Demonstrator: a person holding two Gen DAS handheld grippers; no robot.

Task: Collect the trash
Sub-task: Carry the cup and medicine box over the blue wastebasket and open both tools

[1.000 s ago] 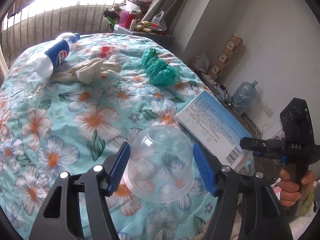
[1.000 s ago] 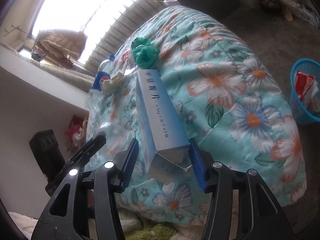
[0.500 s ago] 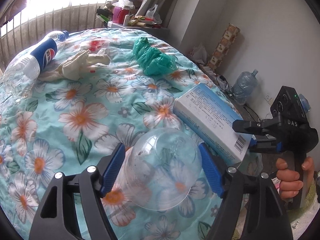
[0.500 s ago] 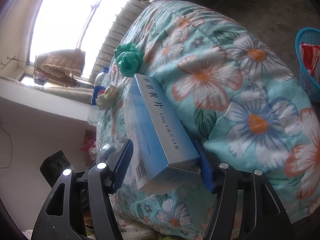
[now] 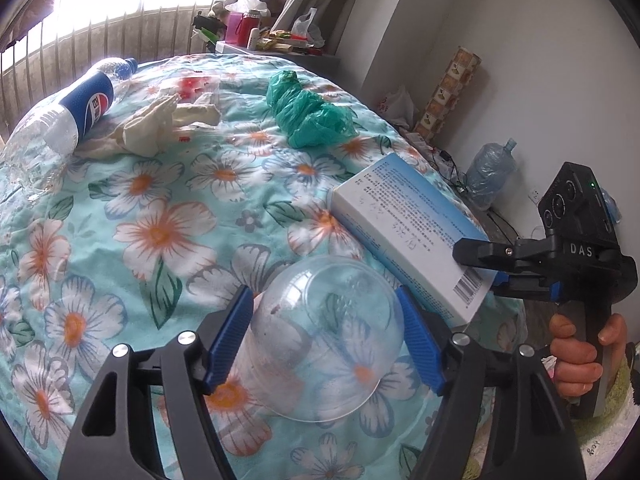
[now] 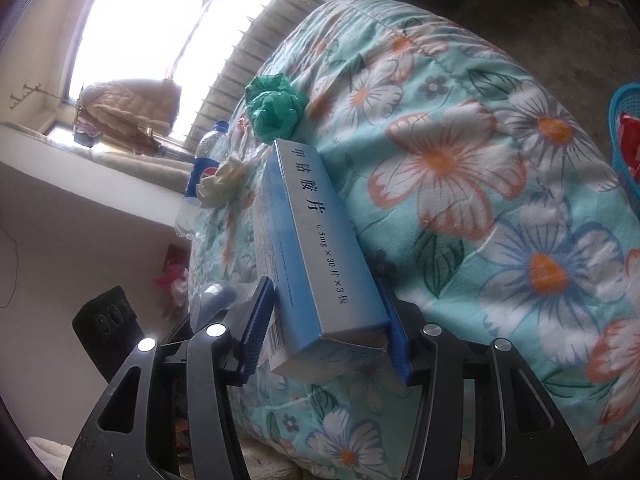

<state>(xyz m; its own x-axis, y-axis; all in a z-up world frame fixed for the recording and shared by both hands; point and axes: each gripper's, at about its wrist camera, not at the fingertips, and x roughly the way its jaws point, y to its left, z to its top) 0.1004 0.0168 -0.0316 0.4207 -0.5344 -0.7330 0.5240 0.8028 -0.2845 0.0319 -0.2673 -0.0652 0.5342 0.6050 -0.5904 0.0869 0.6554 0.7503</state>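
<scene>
A clear plastic cup (image 5: 320,340) lies on its side on the flowered bed cover (image 5: 160,220). My left gripper (image 5: 322,300) straddles it, jaws closing, both blue pads touching its sides. A blue and white medicine box (image 6: 316,240) rests at the bed's edge with its near end between the closing jaws of my right gripper (image 6: 324,292), pads against its sides. In the left wrist view the same box (image 5: 404,232) shows the right gripper (image 5: 478,266) clamped on its barcode end, with a person's hand (image 5: 576,360) on the handle.
Farther back on the bed lie a crumpled green plastic bag (image 5: 308,112), wadded pale paper (image 5: 160,124) and an empty Pepsi bottle (image 5: 80,108). A blue basket (image 6: 628,140) with a red wrapper stands on the floor. A water jug (image 5: 490,172) sits by the wall.
The left gripper has slid forward so the cup sits deeper between its pads. The right gripper has pushed further onto the box and its jaws have narrowed against it.
</scene>
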